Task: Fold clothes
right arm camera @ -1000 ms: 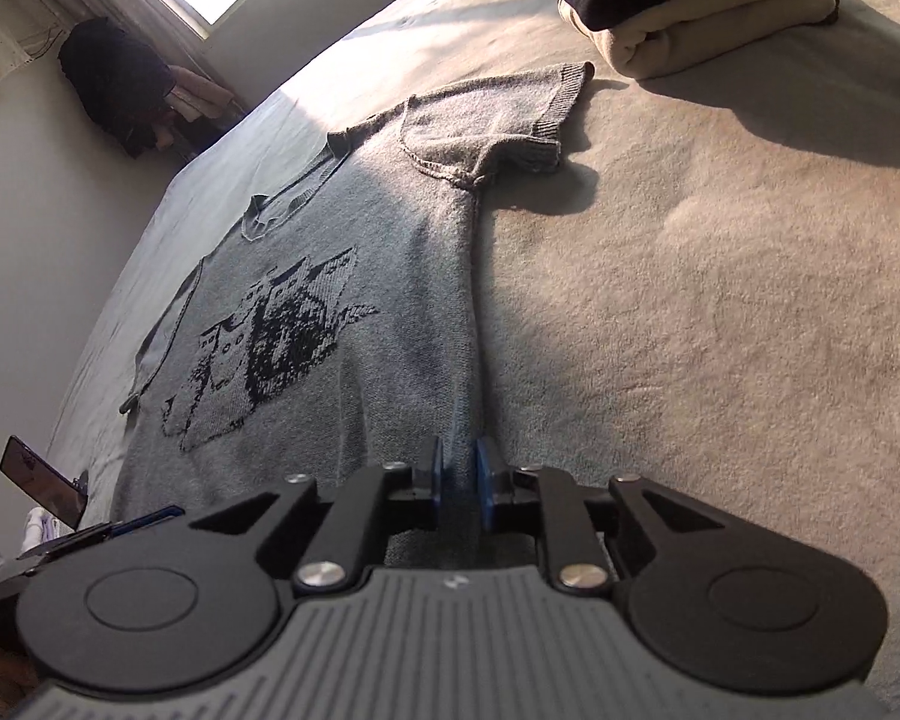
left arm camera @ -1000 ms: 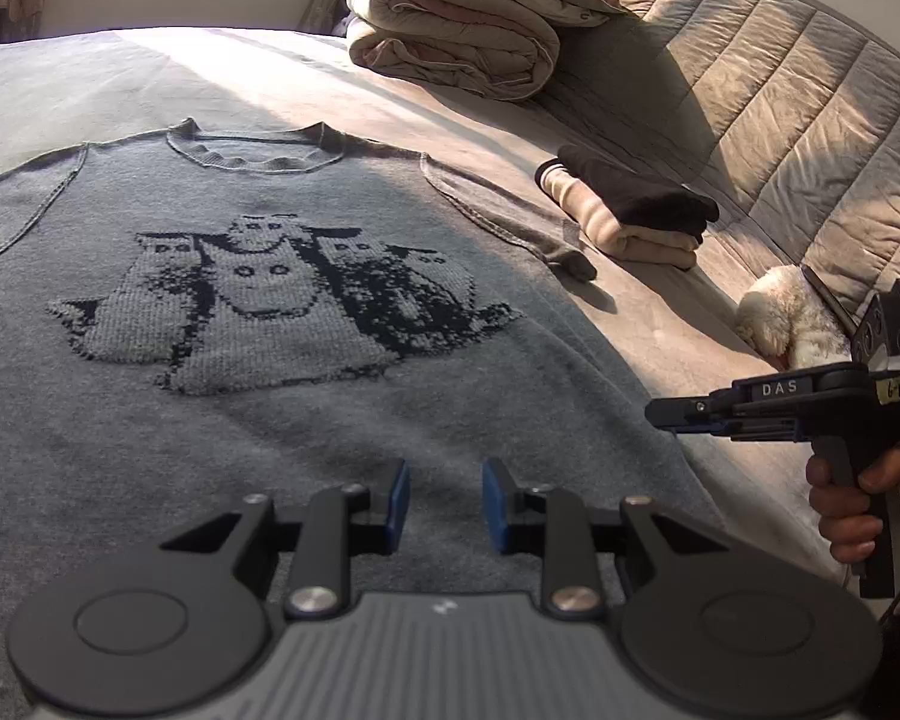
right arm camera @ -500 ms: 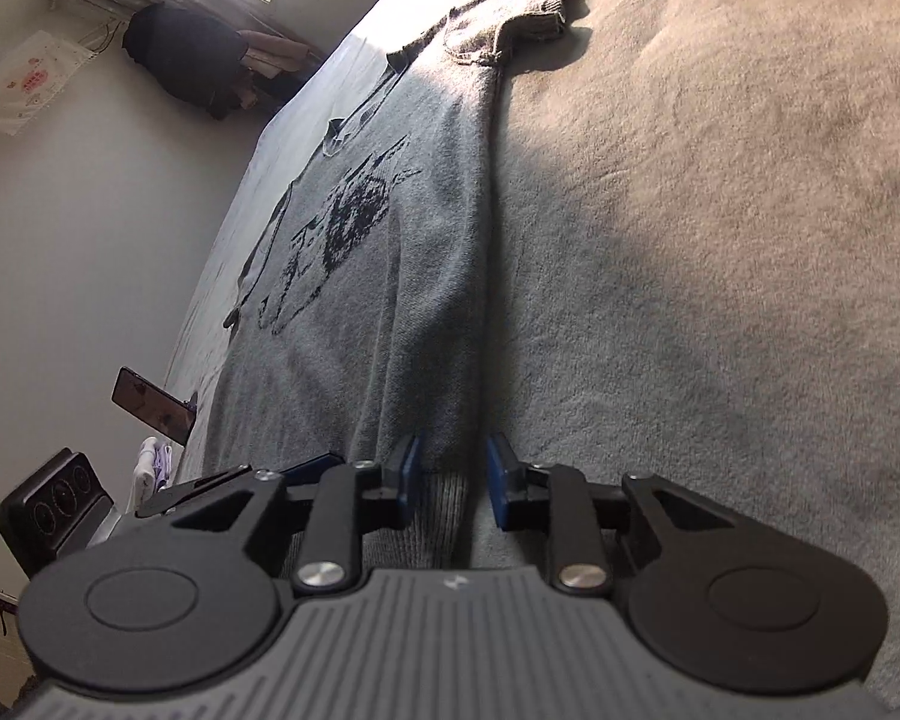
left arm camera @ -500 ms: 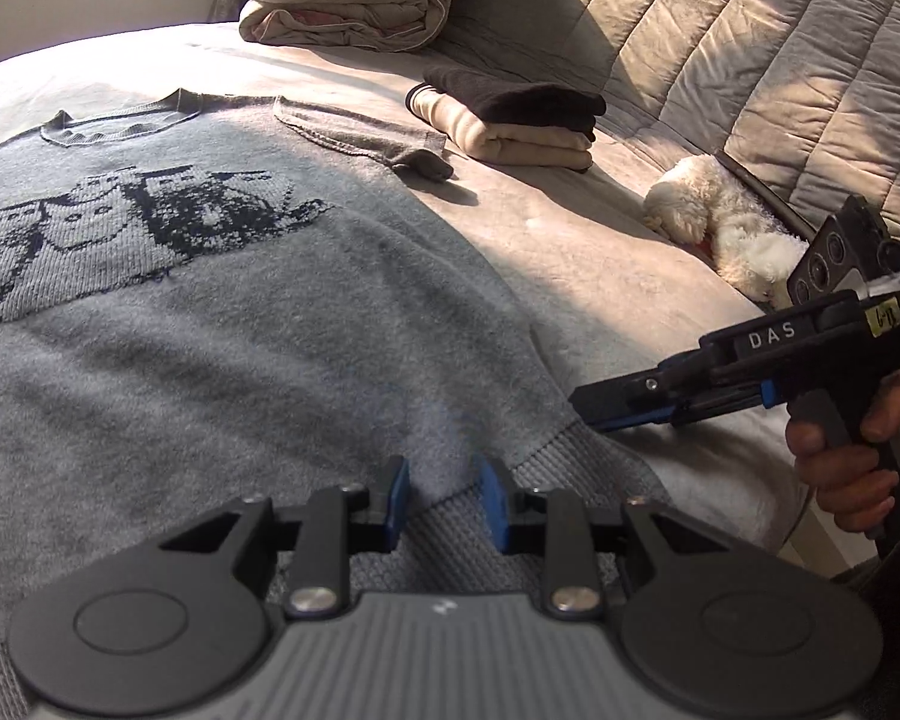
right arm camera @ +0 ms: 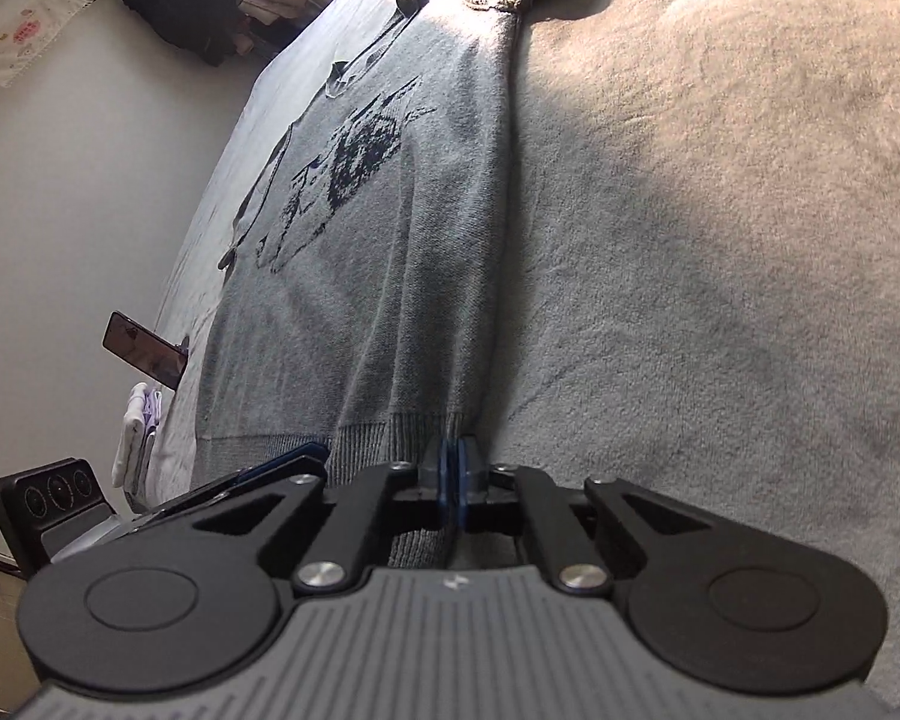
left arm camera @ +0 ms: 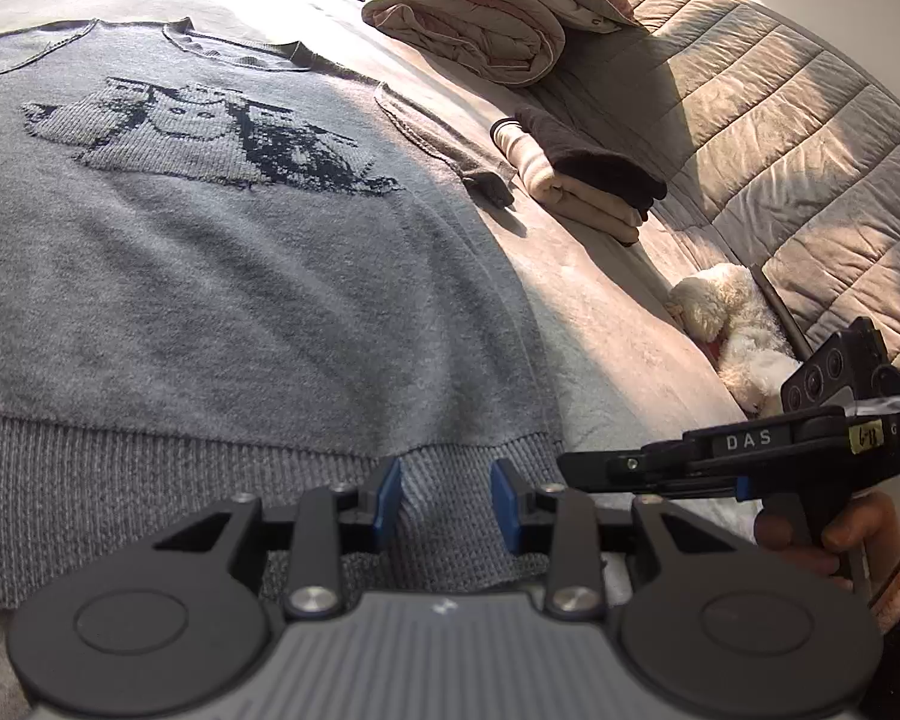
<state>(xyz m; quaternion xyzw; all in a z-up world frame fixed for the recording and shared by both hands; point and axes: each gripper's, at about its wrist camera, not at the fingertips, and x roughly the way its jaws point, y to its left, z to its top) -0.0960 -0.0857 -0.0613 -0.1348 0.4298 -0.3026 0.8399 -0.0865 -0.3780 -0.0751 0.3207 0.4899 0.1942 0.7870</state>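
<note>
The right gripper (right arm camera: 457, 471), jaws pinched together on the ribbed hem at the corner of a grey knit sweater (left arm camera: 240, 276); the left gripper (left arm camera: 444, 501) hangs spread apart over the same hem. The sweater lies flat, front up, on a bed (right arm camera: 720, 240), folded clothes (left arm camera: 576, 174) beyond its sleeve.

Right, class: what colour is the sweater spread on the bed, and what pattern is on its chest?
Grey sweater with a dark knitted cat motif; clearest in the left wrist view.
</note>
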